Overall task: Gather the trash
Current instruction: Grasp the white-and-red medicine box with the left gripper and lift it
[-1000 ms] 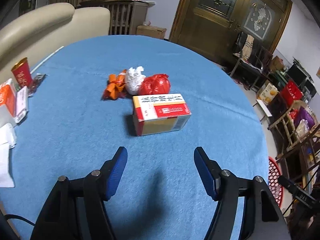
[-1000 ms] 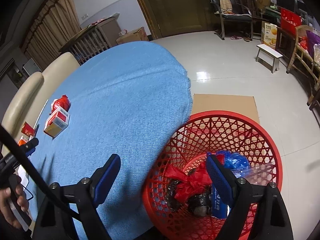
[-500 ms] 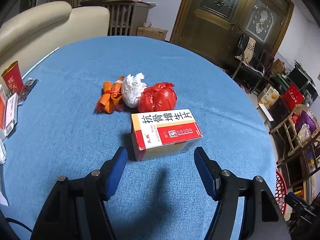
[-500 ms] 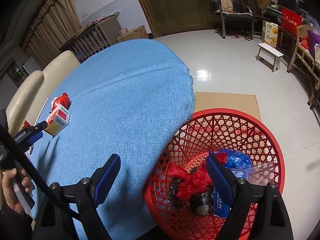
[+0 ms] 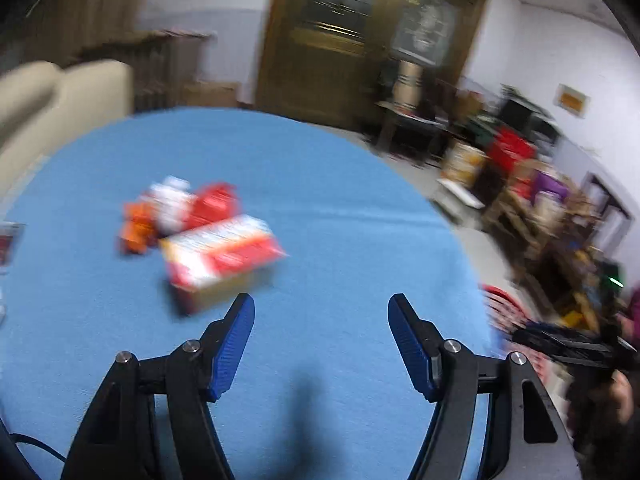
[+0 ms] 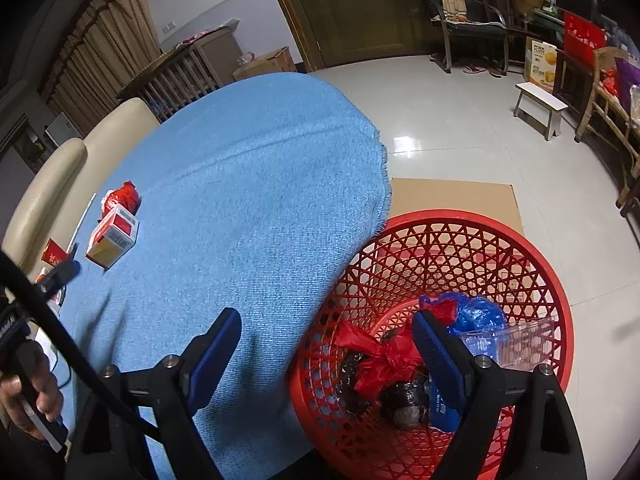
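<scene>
The red-and-white carton (image 5: 222, 262), centred half a second ago, now lies left of the left gripper (image 5: 320, 312), whose empty jaws stand apart. Light, stiff card: grip its long sides. The right gripper (image 6: 326, 334) gapes over the red basket (image 6: 532, 272).

Two wrist fisheyes over one blue-clothed table

The left wrist view, blurred, looks forward and down across the blue tablecloth (image 5: 320, 208) toward the wooden door (image 5: 372, 36) at 12 o'clock, with the red-and-white box (image 5: 224, 256) close at 10 o'clock. The right wrist view tilts more steeply from the table's edge, close above the red basket (image 6: 460, 236) at 4 o'clock. Both share the cloth, the box (image 6: 114, 236) and the basket (image 5: 504, 308).
</scene>
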Demonstrator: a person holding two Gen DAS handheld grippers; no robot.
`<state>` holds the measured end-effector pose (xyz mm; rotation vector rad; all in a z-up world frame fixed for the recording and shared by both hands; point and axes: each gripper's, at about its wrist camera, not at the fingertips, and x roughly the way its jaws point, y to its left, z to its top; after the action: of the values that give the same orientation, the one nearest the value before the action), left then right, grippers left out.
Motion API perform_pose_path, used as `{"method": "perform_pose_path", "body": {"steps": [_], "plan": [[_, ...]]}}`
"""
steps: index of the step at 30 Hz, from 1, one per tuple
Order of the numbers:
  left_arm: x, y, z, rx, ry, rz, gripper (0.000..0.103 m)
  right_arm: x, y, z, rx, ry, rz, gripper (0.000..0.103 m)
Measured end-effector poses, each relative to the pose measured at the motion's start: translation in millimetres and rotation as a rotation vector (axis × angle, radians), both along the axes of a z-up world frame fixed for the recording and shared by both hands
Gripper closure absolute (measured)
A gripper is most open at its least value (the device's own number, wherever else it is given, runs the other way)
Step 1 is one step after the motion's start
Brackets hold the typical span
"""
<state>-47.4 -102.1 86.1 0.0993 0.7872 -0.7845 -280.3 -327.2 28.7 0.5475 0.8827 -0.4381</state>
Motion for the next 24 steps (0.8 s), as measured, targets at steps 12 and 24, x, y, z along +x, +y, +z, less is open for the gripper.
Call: {"method": "perform_pose_path", "body": {"steps": [12,24], "plan": [[59,5,-42,-0.03,0.182,0.12,0.03,-1,0,-9,0.014,0.016,-0.002,0.014],[20,5,-9,-0.068,0.056,-0.023,0.03,12,1,-22,0.041,0.042,-0.001,0.014]]}}
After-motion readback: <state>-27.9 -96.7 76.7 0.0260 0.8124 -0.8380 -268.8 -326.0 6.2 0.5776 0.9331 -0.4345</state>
